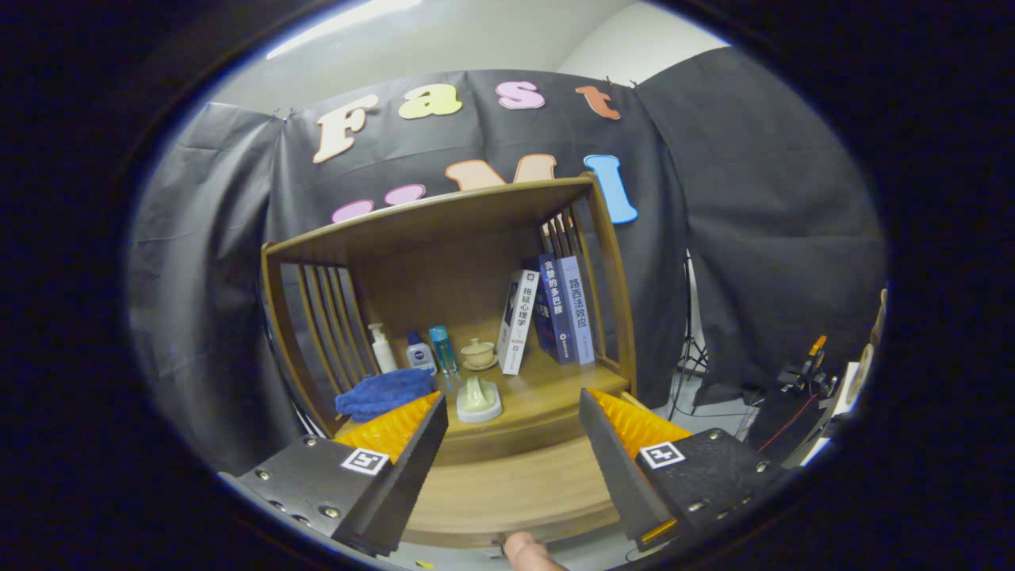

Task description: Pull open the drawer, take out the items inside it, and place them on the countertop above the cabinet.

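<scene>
Gripper (514, 444) fingers spread wide, holding nothing. Drawer front (507, 496) lies just below and between them, long axis crosswise; countertop (547, 396) beyond.

Your light comes from a long white ceiling strip lamp (349, 28), blown out to glare. The open wooden shelf cabinet (444, 238) is evenly lit and sharp, soft shade under its top board. Fisheye bends its posts outward. The gripper (514, 412), fingers spread apart, sits nearest you, slightly soft, edges dim.
</scene>
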A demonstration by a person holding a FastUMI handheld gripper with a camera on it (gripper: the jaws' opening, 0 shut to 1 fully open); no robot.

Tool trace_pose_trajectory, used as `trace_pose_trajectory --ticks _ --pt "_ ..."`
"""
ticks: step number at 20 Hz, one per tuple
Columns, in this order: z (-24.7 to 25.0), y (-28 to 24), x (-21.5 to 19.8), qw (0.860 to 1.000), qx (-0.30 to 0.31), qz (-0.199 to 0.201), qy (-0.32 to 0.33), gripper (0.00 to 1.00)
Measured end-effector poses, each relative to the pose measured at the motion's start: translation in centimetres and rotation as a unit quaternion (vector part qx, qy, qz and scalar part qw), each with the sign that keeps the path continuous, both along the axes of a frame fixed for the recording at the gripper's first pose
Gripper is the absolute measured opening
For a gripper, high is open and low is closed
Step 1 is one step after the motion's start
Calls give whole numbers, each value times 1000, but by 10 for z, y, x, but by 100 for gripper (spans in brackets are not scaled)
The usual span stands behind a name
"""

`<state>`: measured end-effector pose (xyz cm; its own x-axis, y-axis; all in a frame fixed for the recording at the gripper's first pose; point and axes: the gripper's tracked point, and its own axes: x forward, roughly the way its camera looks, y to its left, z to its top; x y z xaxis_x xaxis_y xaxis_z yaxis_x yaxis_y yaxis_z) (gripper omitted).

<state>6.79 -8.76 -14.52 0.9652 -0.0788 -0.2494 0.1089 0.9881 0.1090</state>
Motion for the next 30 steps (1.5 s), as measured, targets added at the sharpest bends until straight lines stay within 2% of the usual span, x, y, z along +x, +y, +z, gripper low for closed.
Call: trace_pose_trajectory --ticks 4,12,21,30 --pt "-19 9 -39 1000 -18 10 14 99" --pt "-80 25 -78 998 4 33 53 99" --pt "-124 29 -89 996 -10 52 66 99" --pt "-175 38 -92 992 -17 65 107 99"
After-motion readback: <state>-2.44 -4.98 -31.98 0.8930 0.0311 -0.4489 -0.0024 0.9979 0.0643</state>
